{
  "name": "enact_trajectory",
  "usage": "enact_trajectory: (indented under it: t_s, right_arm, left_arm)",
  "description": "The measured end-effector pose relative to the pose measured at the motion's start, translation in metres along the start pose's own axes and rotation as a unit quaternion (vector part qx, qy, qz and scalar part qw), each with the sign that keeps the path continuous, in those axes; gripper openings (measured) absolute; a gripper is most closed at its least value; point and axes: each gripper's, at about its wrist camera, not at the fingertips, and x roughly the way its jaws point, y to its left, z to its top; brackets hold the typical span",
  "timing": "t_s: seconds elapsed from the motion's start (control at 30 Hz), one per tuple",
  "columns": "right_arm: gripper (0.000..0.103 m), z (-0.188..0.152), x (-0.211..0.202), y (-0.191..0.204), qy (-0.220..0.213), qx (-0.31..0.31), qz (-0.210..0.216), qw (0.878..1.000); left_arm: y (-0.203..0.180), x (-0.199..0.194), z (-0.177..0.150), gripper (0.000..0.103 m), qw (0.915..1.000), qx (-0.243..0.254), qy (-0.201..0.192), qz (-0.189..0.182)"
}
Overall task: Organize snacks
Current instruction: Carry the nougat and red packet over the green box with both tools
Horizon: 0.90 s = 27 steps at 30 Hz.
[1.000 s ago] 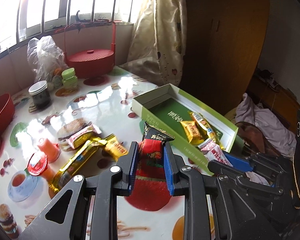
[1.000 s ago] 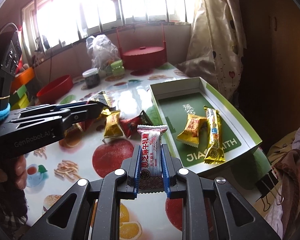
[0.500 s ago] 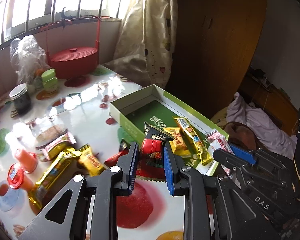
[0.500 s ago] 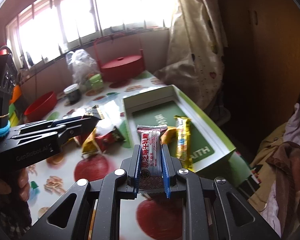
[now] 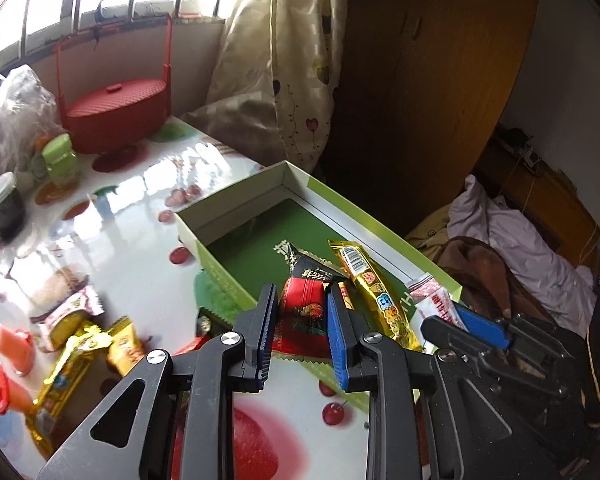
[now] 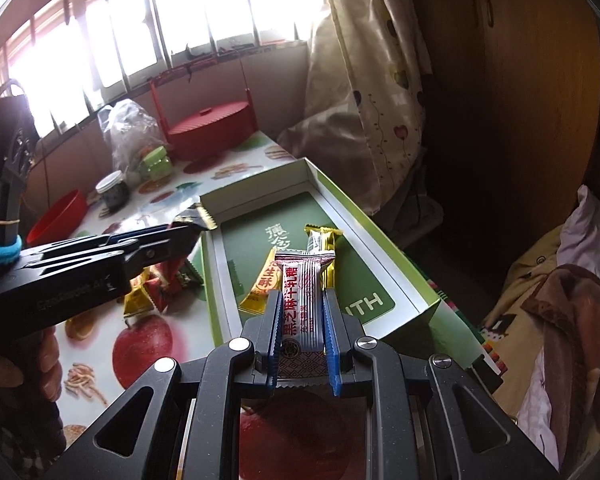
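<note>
My left gripper [image 5: 301,292] is shut on a red and black snack packet [image 5: 305,308], held over the near rim of the green box [image 5: 236,280]. In the right wrist view the same left gripper [image 6: 188,232] comes in from the left with the packet's crimped end [image 6: 194,216] at the box's left wall. My right gripper [image 6: 302,300] is shut on a white and red candy bar [image 6: 300,304] above the near end of the green box [image 6: 340,196]. A gold bar [image 5: 376,288] and a yellow packet [image 6: 266,284] lie inside the box.
Loose snacks [image 5: 80,340] lie on the fruit-print table [image 5: 132,208] left of the box. A red lidded basket [image 5: 116,116], a plastic bag [image 5: 20,112], jars [image 5: 2,204] and a red bowl [image 6: 58,216] stand toward the window. Curtain [image 5: 284,60] and heaped clothes [image 5: 512,248] lie beyond the table's right edge.
Both grippers have carried their snacks toward the green box; the red and black packet and the white bar now hang over its near end. Neither grip has changed.
</note>
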Motion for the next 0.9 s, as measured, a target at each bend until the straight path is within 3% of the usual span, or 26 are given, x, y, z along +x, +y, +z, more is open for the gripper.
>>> enact_trajectory:
  t_s: [0.4, 0.9]
  right_arm:
    - [0.018, 0.004, 0.027, -0.007, 0.026, 0.004, -0.005, 1.000]
    - [0.018, 0.002, 0.044, -0.011, 0.039, 0.000, -0.002, 0.999]
  left_arm:
    - [-0.003, 0.031, 0.005, 0.025, 0.9995, 0.001, 0.032, 0.001]
    - [-0.005, 0.047, 0.008, 0.025, 0.9991, -0.002, 0.042, 0.001]
